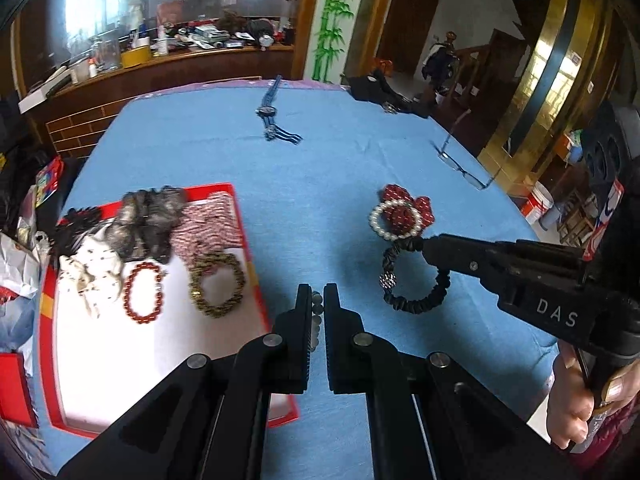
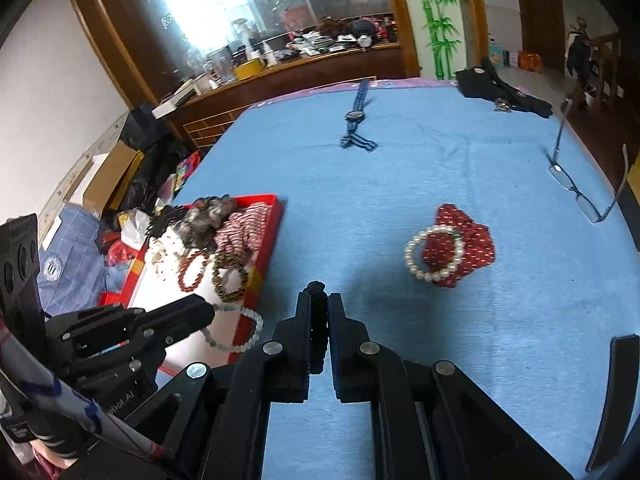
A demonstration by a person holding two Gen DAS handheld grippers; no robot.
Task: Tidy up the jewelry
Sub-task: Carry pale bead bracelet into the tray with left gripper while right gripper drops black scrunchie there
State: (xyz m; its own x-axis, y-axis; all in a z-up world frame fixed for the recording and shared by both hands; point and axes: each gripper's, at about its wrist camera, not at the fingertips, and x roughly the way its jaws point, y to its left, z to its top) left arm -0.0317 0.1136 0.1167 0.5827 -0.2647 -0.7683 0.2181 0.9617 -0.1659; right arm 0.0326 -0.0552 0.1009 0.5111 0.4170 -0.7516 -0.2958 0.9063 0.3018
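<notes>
The left gripper (image 1: 317, 300) is nearly closed on a pale beaded bracelet (image 2: 236, 330); in the right wrist view the loop hangs from its tips over the near right corner of the red tray (image 2: 276, 216), at lower left of the frame. The right gripper (image 2: 319, 300) is clamped on a black fabric scrunchie (image 1: 414, 276), which droops as a ring with a small sparkly bead, right of centre in the left wrist view.

Still on the blue tabletop (image 1: 328, 160) lie a pearl bracelet (image 1: 394, 218) resting on a red dotted hair bow (image 1: 404, 204), a blue-strapped wristwatch (image 1: 270, 114) near the top centre, and eyeglasses (image 1: 460, 162) at the right. The tray already holds a red bead bracelet (image 1: 144, 292), a brown beaded bracelet (image 1: 218, 284) and several scrunchies.

The bead bracelet is probably light, hard and rolling, strung on elastic, so pinching across the strand suits it. The scrunchie is soft and compressible; any fold of it gives a secure hold.
</notes>
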